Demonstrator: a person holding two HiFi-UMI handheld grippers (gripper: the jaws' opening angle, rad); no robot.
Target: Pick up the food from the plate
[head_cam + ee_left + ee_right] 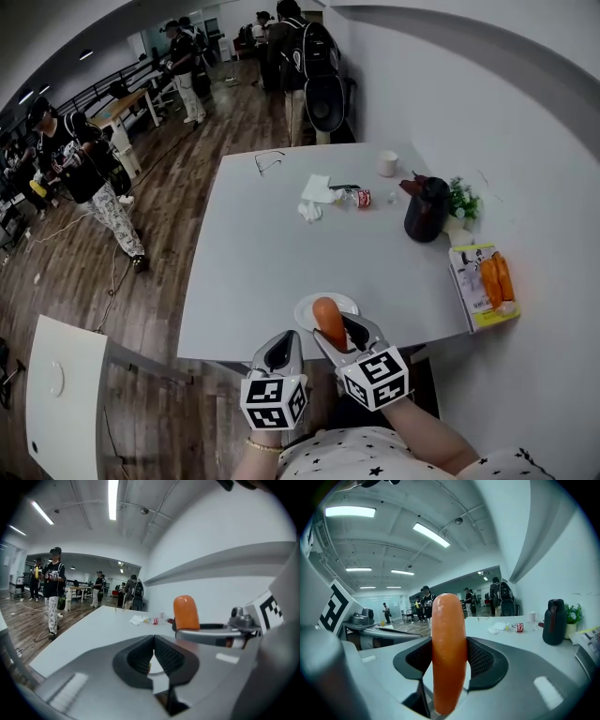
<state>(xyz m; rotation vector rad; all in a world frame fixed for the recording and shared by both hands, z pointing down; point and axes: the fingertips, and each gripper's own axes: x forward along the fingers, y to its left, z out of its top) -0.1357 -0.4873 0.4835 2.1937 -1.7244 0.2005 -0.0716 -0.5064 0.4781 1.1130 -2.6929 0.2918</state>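
Your left gripper [153,639] has its jaws pressed together, empty. Just right of it, your right gripper [191,629] clasps an upright orange sausage-shaped food [186,612].

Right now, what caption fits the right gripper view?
Right gripper clamps an upright orange sausage, white table behind.

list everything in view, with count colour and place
rectangular table: one, pale grey, centre
round plate: one, white, table's near edge
sausage-shaped food piece: one, orange, in right gripper
wire-framed glasses: one, dark, table's far left
crumpled tissue: one, white, far middle
small can: one, red, beside tissue
cup: one, white, far side
tall jug: one, black, right side
potted plant: one, green, beside jug
printed package: one, yellow, right edge
people: several, mostly dark clothes, background
left gripper: one, grey, shut, empty
right gripper: one, grey, shut on food piece
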